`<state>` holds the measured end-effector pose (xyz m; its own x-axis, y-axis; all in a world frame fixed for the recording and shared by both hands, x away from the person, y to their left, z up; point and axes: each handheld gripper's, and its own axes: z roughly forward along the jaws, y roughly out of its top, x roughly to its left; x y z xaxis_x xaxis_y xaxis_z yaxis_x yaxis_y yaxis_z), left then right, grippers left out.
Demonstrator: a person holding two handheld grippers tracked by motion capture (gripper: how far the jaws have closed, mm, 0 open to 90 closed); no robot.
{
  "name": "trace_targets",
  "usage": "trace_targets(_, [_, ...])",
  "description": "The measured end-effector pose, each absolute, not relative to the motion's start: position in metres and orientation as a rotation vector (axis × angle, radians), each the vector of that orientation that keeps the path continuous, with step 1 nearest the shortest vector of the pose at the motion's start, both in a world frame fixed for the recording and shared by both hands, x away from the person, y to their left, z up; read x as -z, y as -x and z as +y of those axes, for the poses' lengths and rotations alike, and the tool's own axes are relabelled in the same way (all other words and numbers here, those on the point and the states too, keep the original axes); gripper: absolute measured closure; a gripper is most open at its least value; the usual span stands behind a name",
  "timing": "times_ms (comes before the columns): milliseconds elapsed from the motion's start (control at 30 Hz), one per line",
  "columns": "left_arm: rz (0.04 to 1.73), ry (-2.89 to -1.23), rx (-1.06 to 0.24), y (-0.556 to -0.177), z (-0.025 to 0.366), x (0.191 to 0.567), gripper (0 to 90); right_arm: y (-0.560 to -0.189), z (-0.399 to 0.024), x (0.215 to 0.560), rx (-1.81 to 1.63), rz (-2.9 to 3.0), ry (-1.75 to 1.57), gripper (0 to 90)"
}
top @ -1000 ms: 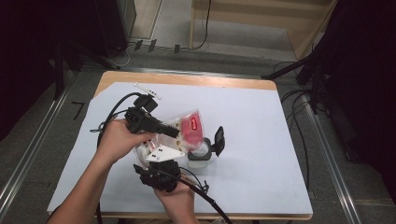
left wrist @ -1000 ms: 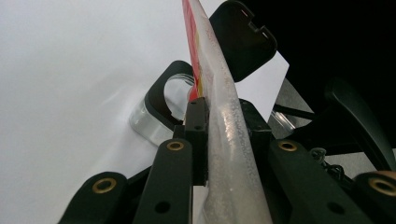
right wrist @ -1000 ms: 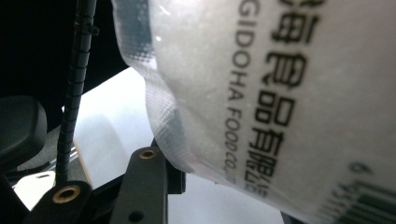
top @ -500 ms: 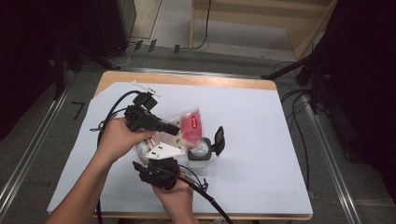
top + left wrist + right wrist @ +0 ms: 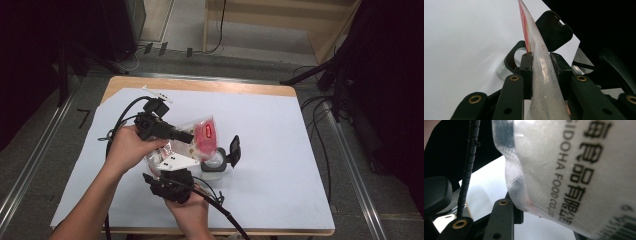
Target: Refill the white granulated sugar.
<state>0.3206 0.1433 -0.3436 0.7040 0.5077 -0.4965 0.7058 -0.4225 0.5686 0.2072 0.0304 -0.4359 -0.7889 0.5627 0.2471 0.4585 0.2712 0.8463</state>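
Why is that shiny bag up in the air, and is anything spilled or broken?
Nothing looks spilled or broken. The clear food bag is held up off the white table cover between both claws, tilted over a small clear container whose black lid is flipped open. That looks deliberate, not a mishap.

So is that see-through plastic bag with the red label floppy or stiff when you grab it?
Probably floppy: the see-through plastic bag with the red label bends and crinkles where the left gripper has it between its pads. It looks light, since it hangs in the air between two grippers. Its shiny film may be a bit slippery, so it could slide out.
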Motion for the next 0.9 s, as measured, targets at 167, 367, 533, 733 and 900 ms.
trace_targets(167, [0.924, -2.114, 0.313, -0.3212, 0.1431, 0.3427, 73.8, -0.2067, 0.0315, 0.4352, -1.559, 2.418, -0.974, 63.4])
trace_targets(367, [0.933, -2.116, 0.313, -0.3219, 0.1443, 0.3400, 72.7, -0.2064, 0.0330, 0.4332, -1.557, 2.416, -0.949, 64.3])
trace_targets(533, [0.932, -2.117, 0.308, -0.3219, 0.1435, 0.3405, 72.8, -0.2065, 0.0326, 0.4335, -1.556, 2.417, -0.953, 64.3])
trace_targets(733, [0.926, -2.123, 0.308, -0.3216, 0.1433, 0.3403, 72.8, -0.2060, 0.0324, 0.4337, -1.554, 2.415, -0.950, 64.3])
trace_targets(900, [0.924, -2.122, 0.313, -0.3221, 0.1445, 0.3406, 72.7, -0.2051, 0.0332, 0.4335, -1.551, 2.415, -0.942, 64.3])
